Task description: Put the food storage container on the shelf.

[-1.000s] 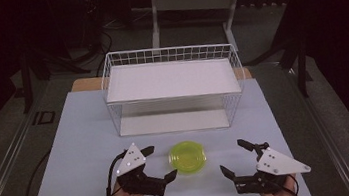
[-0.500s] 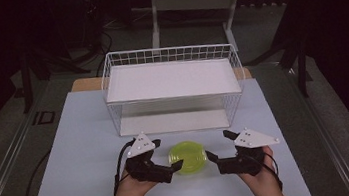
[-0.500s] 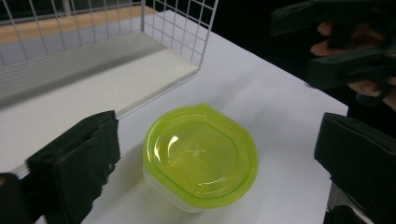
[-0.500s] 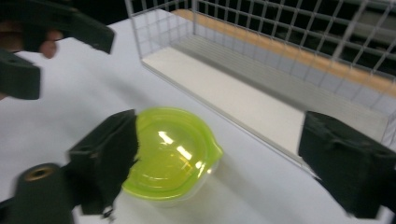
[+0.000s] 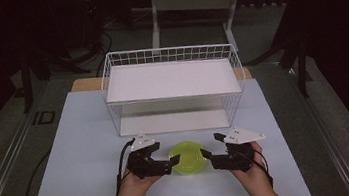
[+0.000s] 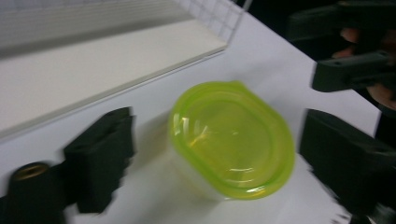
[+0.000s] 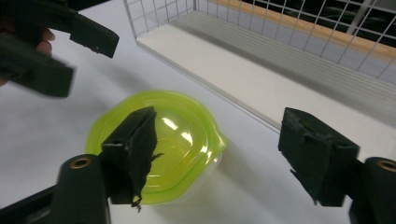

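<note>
A round container with a lime-green lid (image 5: 187, 157) sits on the white bench (image 5: 77, 140) just in front of a white wire basket (image 5: 173, 85), flanked by two hand-held grippers. The left gripper (image 5: 165, 163) reaches in from the container's left side, the right gripper (image 5: 209, 156) from its right — each close beside the lid's rim. Both sets of jaws have just been closing, yet they stand apart: in the left gripper view the container (image 6: 232, 138) lies between the two black jaws without either pressing it, and in the right gripper view one jaw overlaps the lid (image 7: 159, 144) while the other stands well clear beside the basket's white floor (image 7: 261, 74).
</note>
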Demonstrator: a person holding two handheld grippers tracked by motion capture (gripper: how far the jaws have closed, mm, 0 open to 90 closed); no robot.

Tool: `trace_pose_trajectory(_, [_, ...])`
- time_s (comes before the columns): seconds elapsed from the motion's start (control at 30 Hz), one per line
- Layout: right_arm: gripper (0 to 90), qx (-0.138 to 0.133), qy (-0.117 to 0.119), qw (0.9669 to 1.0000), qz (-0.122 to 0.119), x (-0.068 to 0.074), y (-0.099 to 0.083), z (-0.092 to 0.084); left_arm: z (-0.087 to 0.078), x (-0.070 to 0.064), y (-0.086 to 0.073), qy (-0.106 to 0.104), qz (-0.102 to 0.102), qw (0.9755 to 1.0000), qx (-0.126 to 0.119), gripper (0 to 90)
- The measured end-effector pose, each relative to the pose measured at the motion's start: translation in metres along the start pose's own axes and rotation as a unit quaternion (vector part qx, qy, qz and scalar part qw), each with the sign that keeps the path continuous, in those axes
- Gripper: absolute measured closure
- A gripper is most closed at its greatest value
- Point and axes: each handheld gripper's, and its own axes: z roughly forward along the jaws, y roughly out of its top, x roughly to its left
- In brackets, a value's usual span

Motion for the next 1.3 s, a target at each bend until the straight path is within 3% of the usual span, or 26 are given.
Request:
trace_pose_trajectory(0.07, [32.5, 0.004, 0.001, 1.0, -0.001, 0.0, 0.0, 0.001, 0.0, 0.003, -0.002, 0.007, -0.007, 0.9999, 0.005, 18.1])
trace_pose_trajectory(0.1, [34.0, 0.009, 0.002, 0.9999, 0.005, -0.001, -0.001, 0.002, 0.001, 0.005, -0.004, 0.02, -0.016, 0.9996, 0.011, 18.1])
trace_pose_trajectory(0.2, [39.7, 0.02, 0.008, 0.9995, 0.023, -0.005, -0.004, 0.008, 0.004, 0.007, -0.008, 0.027, -0.039, 0.9987, 0.019, 22.4])
trace_pose_trajectory(0.33, [42.6, 0.034, 0.008, 0.999, 0.029, -0.006, -0.007, 0.015, 0.012, 0.011, -0.012, 0.006, -0.071, 0.9968, 0.038, 33.1])
trace_pose_trajectory(0.5, [50.2, 0.053, 0.024, 0.997, 0.051, -0.004, -0.011, 0.023, 0.021, 0.008, -0.02, -0.005, -0.082, 0.995, 0.057, 38.9])
trace_pose_trajectory(0.63, [52.8, 0.067, 0.023, 0.9957, 0.06, -0.003, -0.017, 0.03, 0.024, 0.007, -0.023, -0.004, -0.091, 0.9938, 0.064, 44.6])
trace_pose_trajectory(0.77, [54.4, 0.077, 0.029, 0.9939, 0.073, -0.004, -0.022, 0.034, 0.025, 0.007, -0.024, -0.015, -0.094, 0.9931, 0.069, 52.1])
trace_pose_trajectory(0.83, [55.5, 0.077, 0.031, 0.9929, 0.085, -0.005, -0.023, 0.034, 0.024, 0.003, -0.023, -0.014, -0.083, 0.9941, 0.069, 57.8])
trace_pose_trajectory(0.97, [61.7, 0.083, 0.043, 0.9886, 0.119, -0.007, -0.024, 0.032, 0.023, 0.001, -0.023, -0.029, -0.096, 0.9921, 0.074, 62.2])
trace_pose_trajectory(1.07, [67.0, 0.085, 0.052, 0.9846, 0.144, -0.008, -0.025, 0.031, 0.023, -0.002, -0.023, -0.027, -0.091, 0.993, 0.071, 63.3])
trace_pose_trajectory(1.17, [70.4, 0.095, 0.044, 0.9805, 0.166, -0.007, -0.023, 0.029, 0.022, -0.006, -0.024, -0.03, -0.095, 0.9926, 0.069, 66.2])
trace_pose_trajectory(1.3, [72.9, 0.097, 0.046, 0.9784, 0.177, -0.005, -0.023, 0.026, 0.019, -0.01, -0.026, -0.023, -0.102, 0.9923, 0.067, 70.1])
